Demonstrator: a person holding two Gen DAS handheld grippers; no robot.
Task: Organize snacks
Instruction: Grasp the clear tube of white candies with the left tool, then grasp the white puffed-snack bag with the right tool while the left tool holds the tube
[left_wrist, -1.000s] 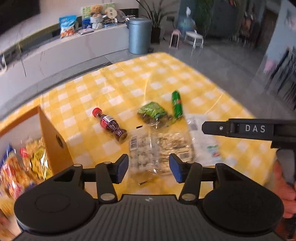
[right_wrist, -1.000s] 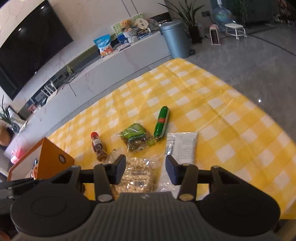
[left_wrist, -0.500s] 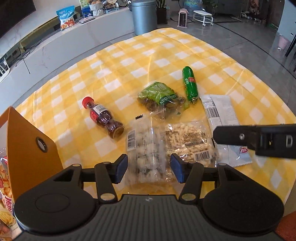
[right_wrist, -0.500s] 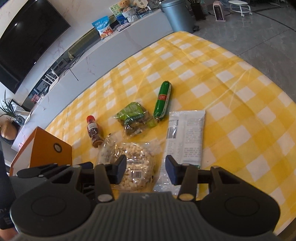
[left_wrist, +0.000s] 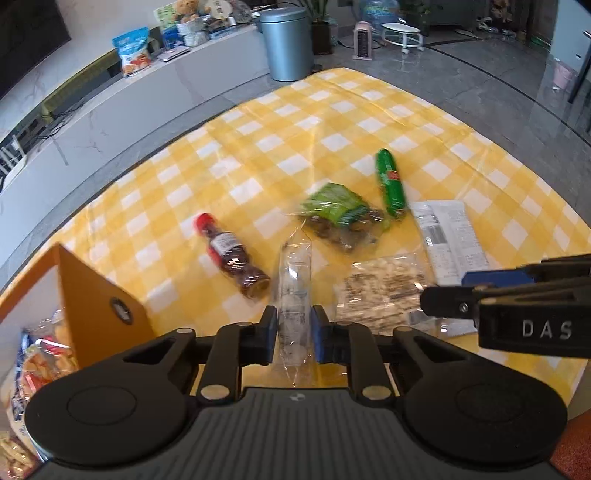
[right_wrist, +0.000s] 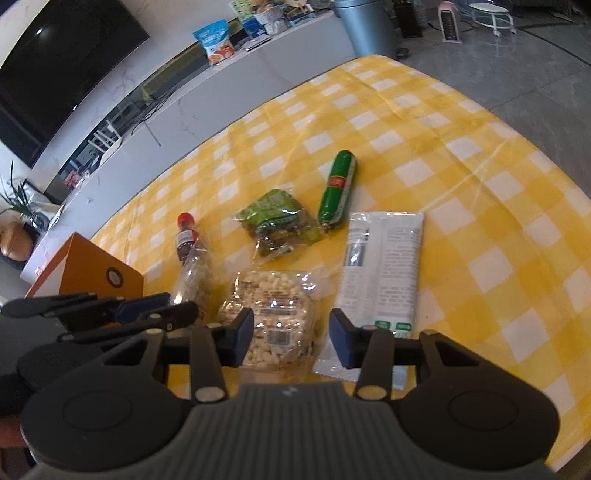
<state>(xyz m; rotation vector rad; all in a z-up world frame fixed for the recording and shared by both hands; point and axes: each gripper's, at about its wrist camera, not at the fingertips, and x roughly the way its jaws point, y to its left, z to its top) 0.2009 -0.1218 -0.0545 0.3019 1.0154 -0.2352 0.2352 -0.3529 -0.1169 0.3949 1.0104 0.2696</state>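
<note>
A living room with a dark television on the wall and a long pale counter lies behind your surface (left_wrist: 332, 122), which is spread with a yellow-and-white checked cloth. At about 8 o'clock in the left wrist view stands an orange box (left_wrist: 99, 306) with snack packets already inside it. Your left hand-held gripper (left_wrist: 293, 332) has just been closing, and its jaws now stand narrow, pinched on the clear packet of pale snacks (left_wrist: 293, 284), which rises crumpled between the pads and looks blurred. At 10 o'clock from that packet lies a small bottle with a red cap (left_wrist: 231, 254), on its side. At 1 o'clock sits a green-topped bag of dark pieces (left_wrist: 340, 218), and just beyond it a green sausage stick (left_wrist: 389, 181). Your right hand-held gripper (right_wrist: 291, 334) holds its jaws partly open, hanging over the near end of a clear bag of nuts (right_wrist: 273, 306); whether the pads touch that bag cannot be told. Just beside the nut bag, at 3 o'clock, lies a long white packet (right_wrist: 384, 266) flat on the cloth, its near end reaching under the right pad. In the right wrist view the left hand-held gripper comes in from 9 o'clock, with the clear packet held at its tips next to the bottle.
</note>
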